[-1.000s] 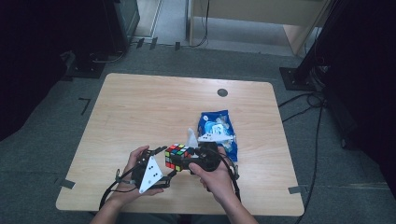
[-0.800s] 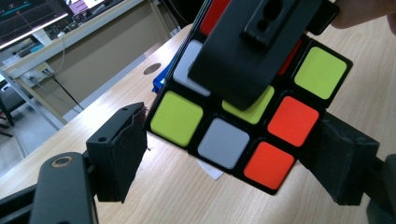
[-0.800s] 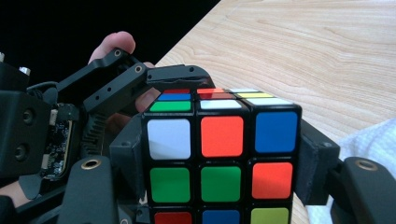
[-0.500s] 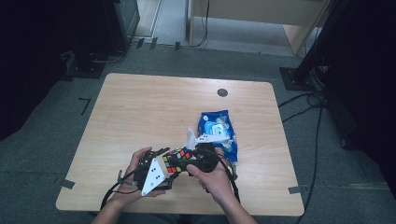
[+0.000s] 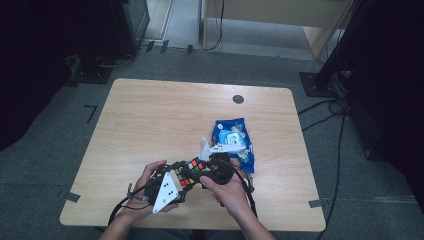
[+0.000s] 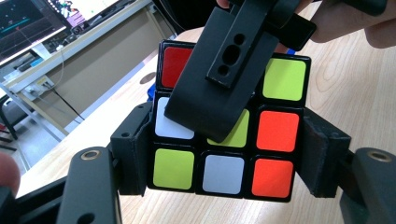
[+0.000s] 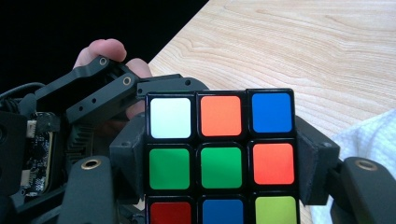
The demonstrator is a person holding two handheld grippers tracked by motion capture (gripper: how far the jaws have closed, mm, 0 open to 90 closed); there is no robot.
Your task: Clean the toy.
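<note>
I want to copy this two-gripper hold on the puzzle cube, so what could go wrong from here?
The left gripper has just been closing onto the cube, which the right gripper also clamps: a careless twist could pop it loose. The right gripper's jaw lies across the cube's face, so turning a layer may jam. The blue packet sits close by.

- The high camera is looking forward and down on my table [image 5: 150, 120] from above my side, taking in all of it from well back.
- My left gripper's camera is looking along its jaws, very near the puzzle cube [image 6: 224, 140].
- My right gripper's camera is facing the same cube [image 7: 219, 154] from another side, equally near; the high view is sharing it [image 5: 187, 172].
</note>
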